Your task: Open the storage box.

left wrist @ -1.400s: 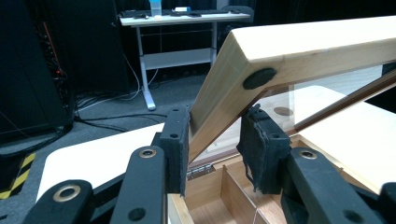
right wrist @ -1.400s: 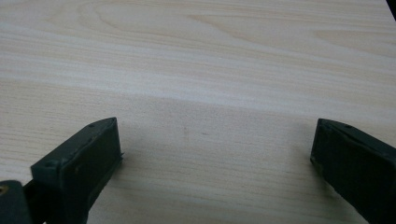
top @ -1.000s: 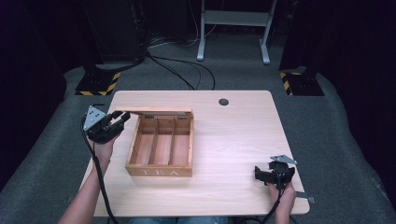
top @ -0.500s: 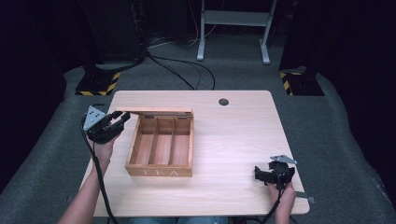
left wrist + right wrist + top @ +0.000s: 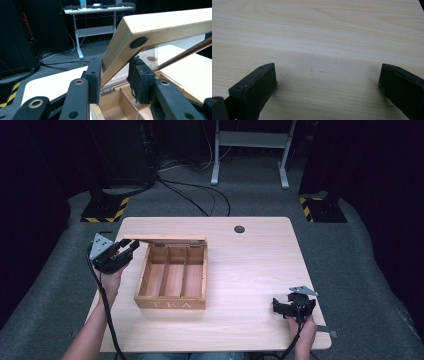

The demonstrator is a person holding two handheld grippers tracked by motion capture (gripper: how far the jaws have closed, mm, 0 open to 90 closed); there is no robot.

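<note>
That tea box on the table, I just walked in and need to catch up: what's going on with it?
A person is working the wooden tea box with the left hand-held gripper, whose pads sit on either side of the raised lid's corner. The lid is up, tilted, and three bare compartments show inside. The right hand-held gripper rests open near the table's near right corner, away from the box, holding nothing.

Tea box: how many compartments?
3, side by side in the tea box: left, middle, right. The lid, held up by the left gripper, hides none.
</note>
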